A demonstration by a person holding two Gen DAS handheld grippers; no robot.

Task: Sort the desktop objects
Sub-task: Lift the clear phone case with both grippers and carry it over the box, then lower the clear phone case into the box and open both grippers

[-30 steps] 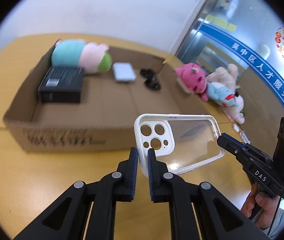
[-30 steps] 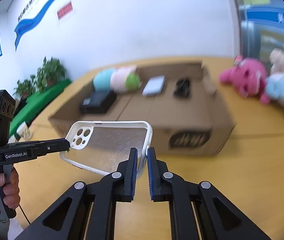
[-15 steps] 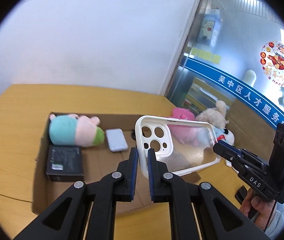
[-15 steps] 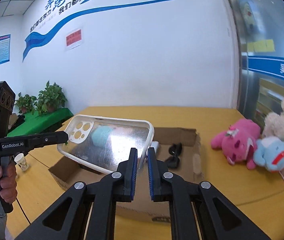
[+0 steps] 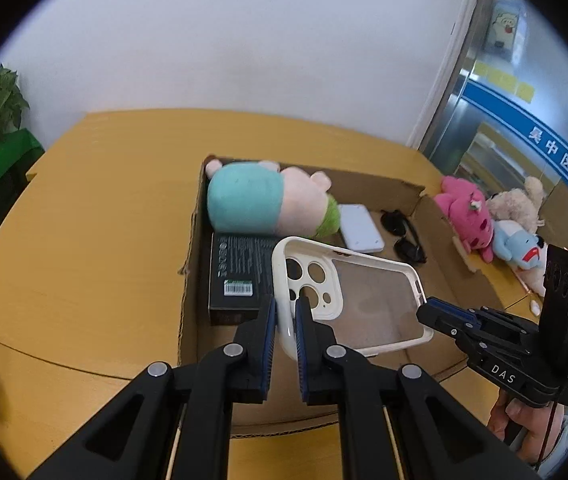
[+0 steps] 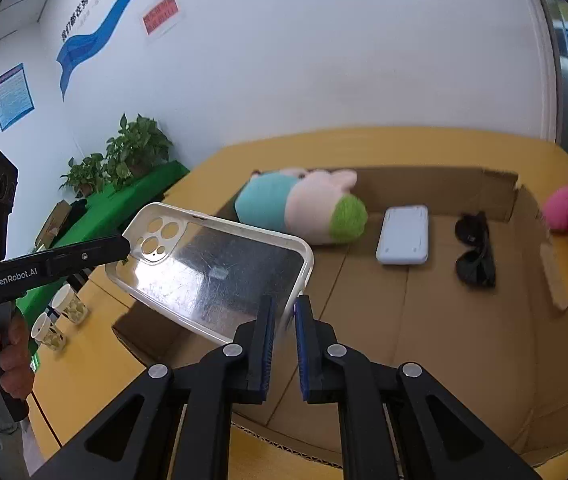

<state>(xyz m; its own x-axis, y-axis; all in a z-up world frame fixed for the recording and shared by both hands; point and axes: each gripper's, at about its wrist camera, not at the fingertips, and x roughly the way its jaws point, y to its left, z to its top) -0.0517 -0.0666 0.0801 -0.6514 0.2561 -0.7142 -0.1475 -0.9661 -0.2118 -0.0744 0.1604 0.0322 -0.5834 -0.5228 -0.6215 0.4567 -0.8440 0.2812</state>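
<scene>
A white-rimmed clear phone case is held level above the open cardboard box. My left gripper is shut on its camera end. My right gripper is shut on its other end, and the case reaches left from it. The right gripper also shows in the left wrist view, and the left gripper in the right wrist view. In the box lie a teal and pink plush, a black carton, a white power bank and black sunglasses.
Pink, beige and blue plush toys lie on the yellow table right of the box. Paper cups stand at the table's left. Potted plants sit on a green-covered stand beyond the table.
Both grippers have carried the case forward and down over the box; the views now tilt down into it. Both stay shut on the case.
</scene>
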